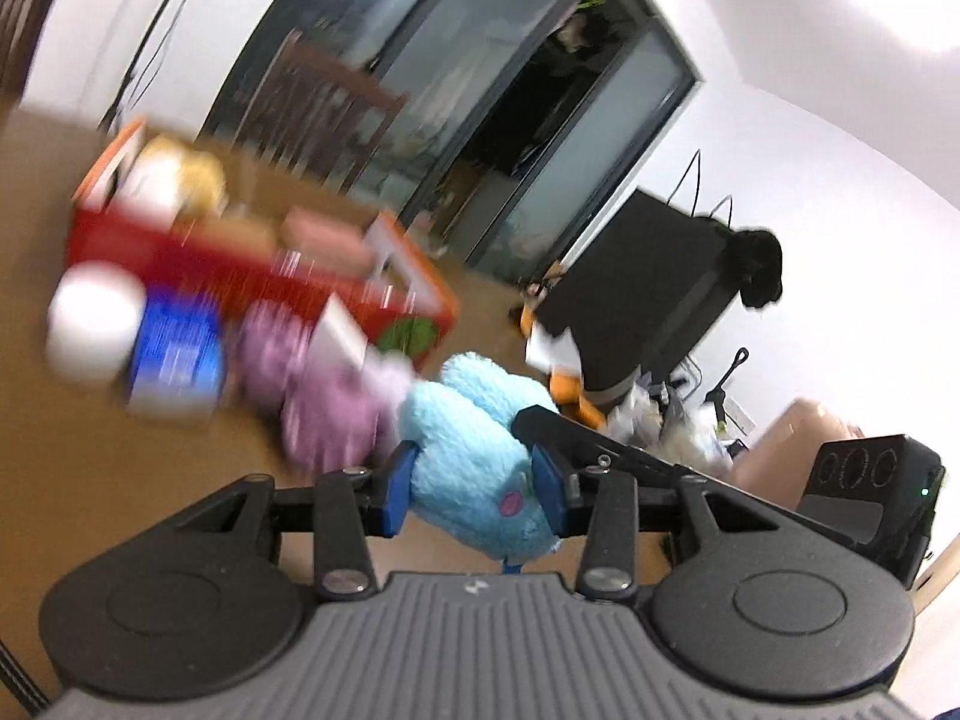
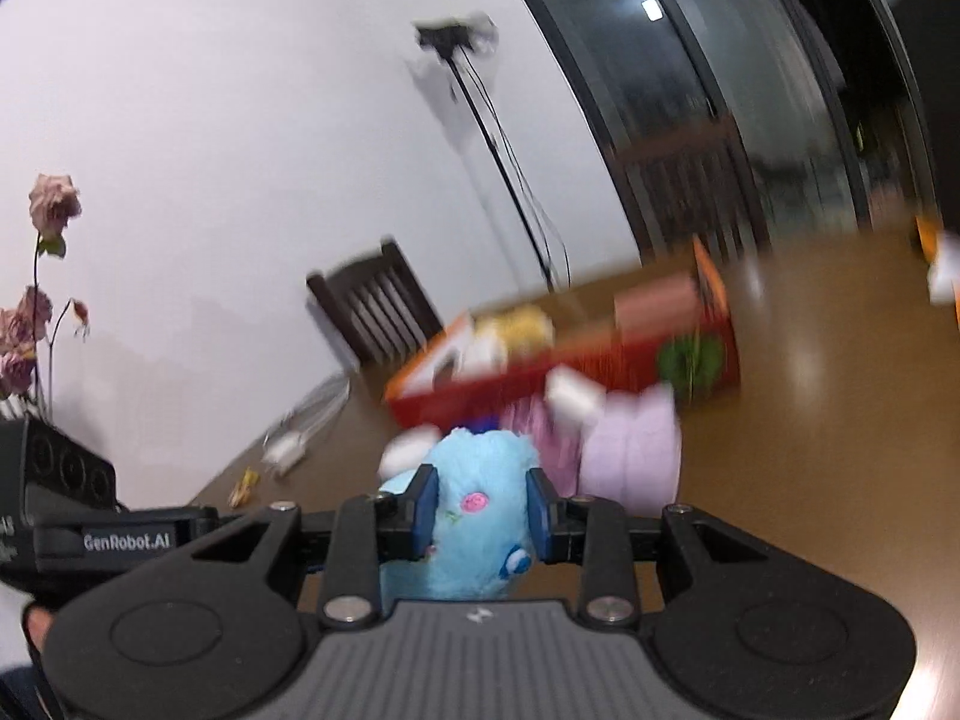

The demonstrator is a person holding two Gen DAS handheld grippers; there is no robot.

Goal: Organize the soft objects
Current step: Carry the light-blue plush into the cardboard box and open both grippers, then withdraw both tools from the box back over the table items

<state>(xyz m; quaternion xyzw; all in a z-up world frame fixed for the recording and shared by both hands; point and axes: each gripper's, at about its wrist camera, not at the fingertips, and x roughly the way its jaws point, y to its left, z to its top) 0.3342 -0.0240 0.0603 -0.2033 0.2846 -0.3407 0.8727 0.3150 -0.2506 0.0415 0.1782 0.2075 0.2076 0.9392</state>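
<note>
A light blue plush toy (image 1: 474,450) with pink spots is held between both grippers over the brown table (image 1: 90,468). My left gripper (image 1: 474,480) is shut on it, its blue pads pressing into the fur on both sides. My right gripper (image 2: 480,510) is shut on the same blue plush toy (image 2: 474,516) from the other end. A purple plush (image 1: 324,396) lies just beyond it, in front of a red box (image 1: 240,264) that holds a yellow plush (image 1: 180,174) and a pink item (image 1: 324,234). Both views are blurred.
A white cylinder (image 1: 90,324) and a blue box (image 1: 174,354) stand left of the purple plush. An orange and white toy (image 1: 552,354) lies by a black object (image 1: 642,288) at the right. A dark chair (image 2: 378,306), small scraps (image 2: 282,450) and dried flowers (image 2: 42,276) appear in the right wrist view.
</note>
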